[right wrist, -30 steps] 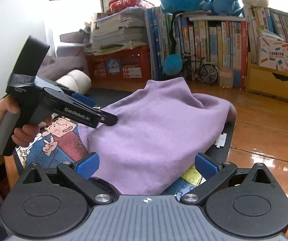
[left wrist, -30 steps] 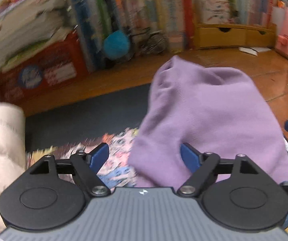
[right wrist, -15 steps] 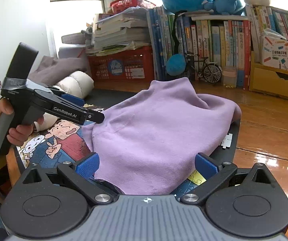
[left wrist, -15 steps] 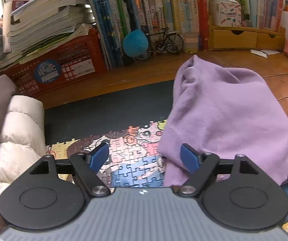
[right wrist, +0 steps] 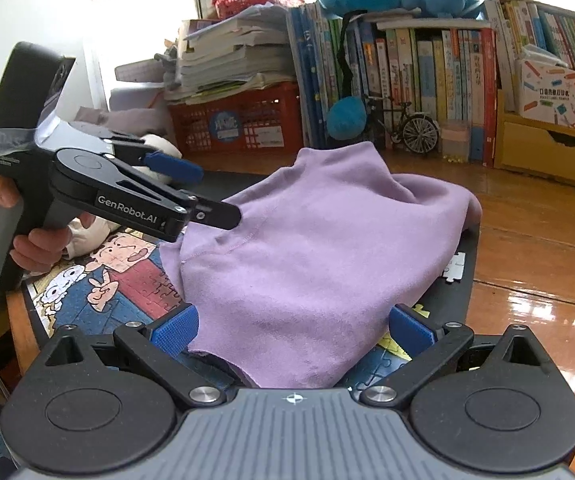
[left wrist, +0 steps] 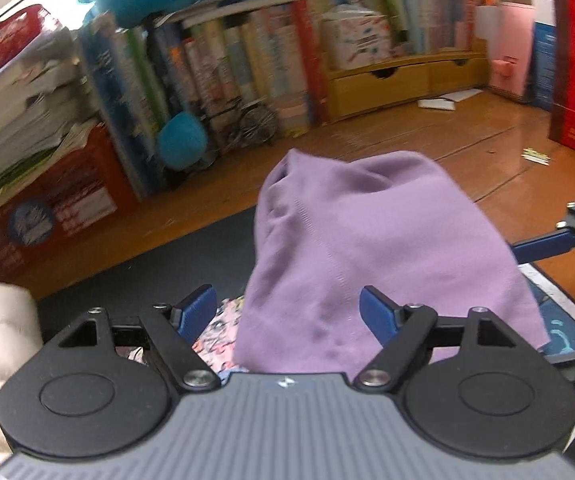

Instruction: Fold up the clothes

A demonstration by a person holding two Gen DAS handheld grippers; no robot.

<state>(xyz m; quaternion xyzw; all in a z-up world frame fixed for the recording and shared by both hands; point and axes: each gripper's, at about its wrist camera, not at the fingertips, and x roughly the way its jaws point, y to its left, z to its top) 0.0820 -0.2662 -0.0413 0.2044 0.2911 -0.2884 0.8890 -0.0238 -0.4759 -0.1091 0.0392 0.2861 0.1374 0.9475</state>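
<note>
While both jaws gape, purple garment [right wrist: 319,264] heaped on jigsaw puzzle [right wrist: 123,280], bookshelf [right wrist: 427,76] behind

Both black two-finger grippers with blue pads, left [left wrist: 285,308] and right [right wrist: 293,326], gape wide, level, side by side.

Right tool [right wrist: 293,328]: blue fingers spread wide, purple garment [right wrist: 319,256] heaped between them on a cartoon jigsaw puzzle [right wrist: 115,276]. Left tool [right wrist: 207,196]: hand-held at left, fingers apart, lower tip touching the garment's edge. Behind: red crate [right wrist: 239,124], bookshelf [right wrist: 427,72], model bicycle [right wrist: 403,128]
</note>
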